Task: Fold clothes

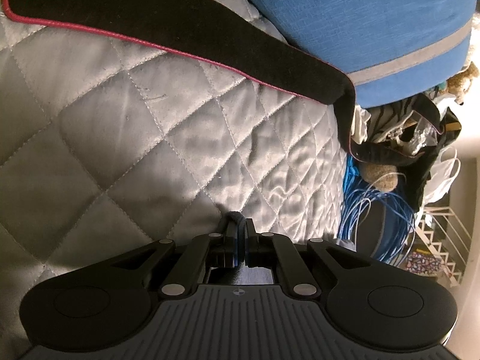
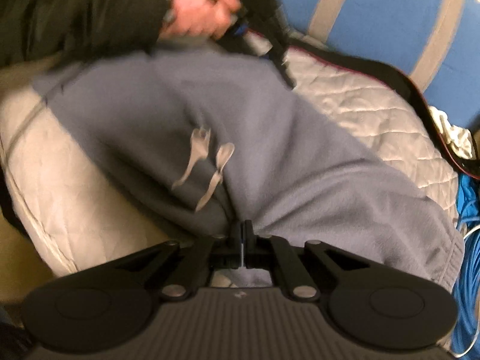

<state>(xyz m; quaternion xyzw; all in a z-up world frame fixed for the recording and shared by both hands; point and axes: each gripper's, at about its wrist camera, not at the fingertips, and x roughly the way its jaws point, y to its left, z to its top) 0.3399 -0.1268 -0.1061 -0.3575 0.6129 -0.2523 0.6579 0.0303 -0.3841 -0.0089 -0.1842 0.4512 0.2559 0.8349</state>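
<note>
Grey-blue sweatpants lie spread over the quilted silver bed cover, filling the middle of the right wrist view, with two pale drawstrings dangling near the centre. We hold the right gripper at the lower middle of that frame, its jaws nearly together and pinching a bunched fold of the sweatpants' fabric. At the upper left, our left hand grips the handle of the left gripper, whose tip reaches the far edge of the garment. In the left wrist view, that gripper's jaws are clenched on a small dark fold of cloth at the lower middle, above the bare quilted cover. A black strap with red piping crosses the upper part of that frame, running toward a blue cushion at the upper right. Coiled blue cables sit at the right edge.
</note>
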